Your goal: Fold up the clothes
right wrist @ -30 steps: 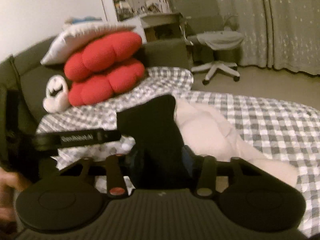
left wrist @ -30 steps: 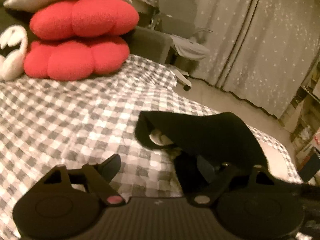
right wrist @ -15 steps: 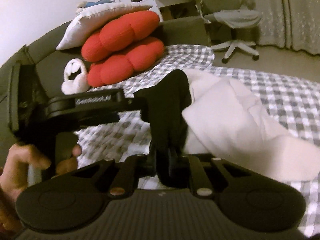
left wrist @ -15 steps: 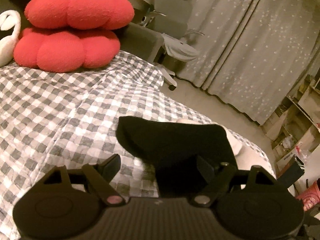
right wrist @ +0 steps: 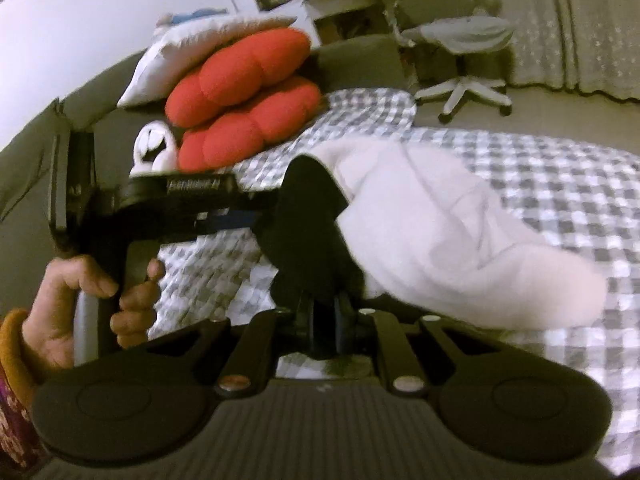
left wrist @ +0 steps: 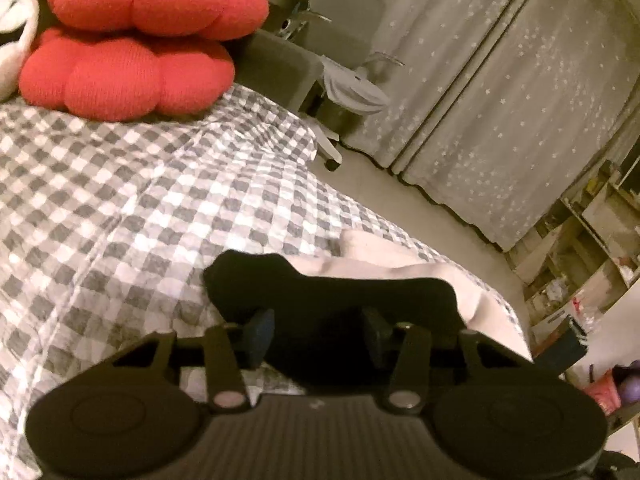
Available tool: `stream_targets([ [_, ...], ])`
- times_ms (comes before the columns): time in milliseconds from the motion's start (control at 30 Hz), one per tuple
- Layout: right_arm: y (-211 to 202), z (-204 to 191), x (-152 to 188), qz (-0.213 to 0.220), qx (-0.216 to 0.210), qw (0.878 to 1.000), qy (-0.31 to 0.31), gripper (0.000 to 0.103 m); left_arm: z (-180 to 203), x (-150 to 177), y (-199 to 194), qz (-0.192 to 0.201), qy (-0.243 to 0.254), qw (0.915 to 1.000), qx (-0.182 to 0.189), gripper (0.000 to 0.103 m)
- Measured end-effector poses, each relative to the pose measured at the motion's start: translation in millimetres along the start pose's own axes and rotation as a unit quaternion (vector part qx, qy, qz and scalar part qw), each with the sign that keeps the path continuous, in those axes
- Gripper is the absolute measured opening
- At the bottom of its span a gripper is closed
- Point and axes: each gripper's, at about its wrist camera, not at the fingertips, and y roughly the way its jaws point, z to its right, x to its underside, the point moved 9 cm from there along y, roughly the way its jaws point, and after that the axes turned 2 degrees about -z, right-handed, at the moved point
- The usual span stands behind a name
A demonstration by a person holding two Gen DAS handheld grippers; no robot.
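Black garment (right wrist: 308,220) held up above a grey-and-white checked bedspread (right wrist: 560,184), gripped at two places by handheld tongs. Seen from the right wrist view: a dark fold rising from between the closely pressed fingers of the right gripper (right wrist: 325,320), pinched there, with a pale pink garment (right wrist: 440,236) bunched just beside it on the right and touching it. Also from that view, the left gripper (right wrist: 256,208) reaching in from the left to meet the black cloth, handle clasped by a hand (right wrist: 76,300) in an orange cuff.

Seen from the left wrist view: the same black cloth (left wrist: 332,304) spread as a broad dark band across and between the left gripper's (left wrist: 316,332) fingers, which stand partly apart with the fabric filling the gap, apparently clamped on it. Pale pink fabric (left wrist: 400,264) showing behind the black band, lying on the bedspread (left wrist: 120,208).

Farther back, two red cushions (right wrist: 244,100) stacked at the head of the bed, a white pillow (right wrist: 192,44) on top and a white plush toy (right wrist: 154,148) alongside. Beyond the bed, a swivel chair (right wrist: 464,60) on the floor before star-patterned curtains (left wrist: 520,92).
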Motion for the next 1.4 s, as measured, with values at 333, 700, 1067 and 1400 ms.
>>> stream_targets([
  [333,-30.0,49.8,-36.0,0.078,0.047,0.995,0.051,0.011,1.6,-7.8,-5.9,0.024,0.003,0.9997,0.002,0.057],
  [700,-42.5,123.4,-42.8,0.120,0.119,0.977,0.132,0.011,5.6,-0.6,11.3,-0.006,0.016,0.9999,0.004,0.066],
  [1067,-21.2,195.9,-31.1,0.096,0.186,0.956,0.207,0.010,47.1,0.4,58.0,-0.024,0.090,0.9955,0.017,0.075],
  [1400,-20.4,212.9,-23.4,0.093,0.185,0.947,0.245,0.018,59.6,-27.6,100.4,0.011,0.085,0.9961,0.023,0.082],
])
